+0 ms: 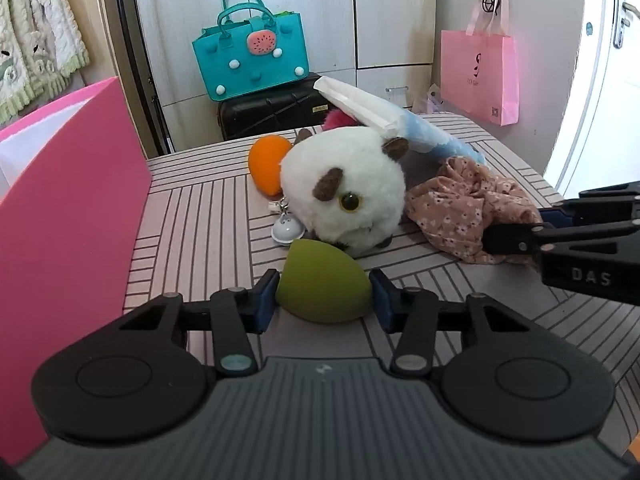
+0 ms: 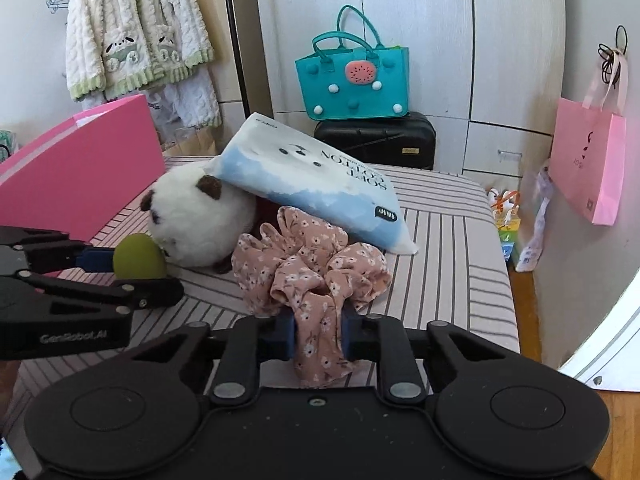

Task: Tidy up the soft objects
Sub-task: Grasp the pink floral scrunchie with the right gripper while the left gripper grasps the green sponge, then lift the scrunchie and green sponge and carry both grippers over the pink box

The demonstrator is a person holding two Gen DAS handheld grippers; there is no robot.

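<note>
A green egg-shaped sponge (image 1: 320,280) lies on the striped tabletop (image 1: 200,216), and my left gripper (image 1: 325,296) is shut on it, one blue pad against each side. The right wrist view shows that sponge (image 2: 138,256) at the left gripper's (image 2: 162,276) tips, beside a white plush toy (image 2: 200,220). My right gripper (image 2: 318,332) is shut on a pink floral scrunchie (image 2: 308,264), a fold of cloth pinched between its pads. An orange sponge (image 1: 268,164) sits behind the plush (image 1: 344,188). A blue and white tissue pack (image 2: 312,180) leans on the plush.
An open pink box (image 1: 68,200) stands along the table's left side. A small bell keychain (image 1: 286,230) lies by the plush. Behind the table a teal bag (image 1: 252,56) rests on a black suitcase (image 1: 276,112). A pink paper bag (image 1: 480,76) hangs on the right.
</note>
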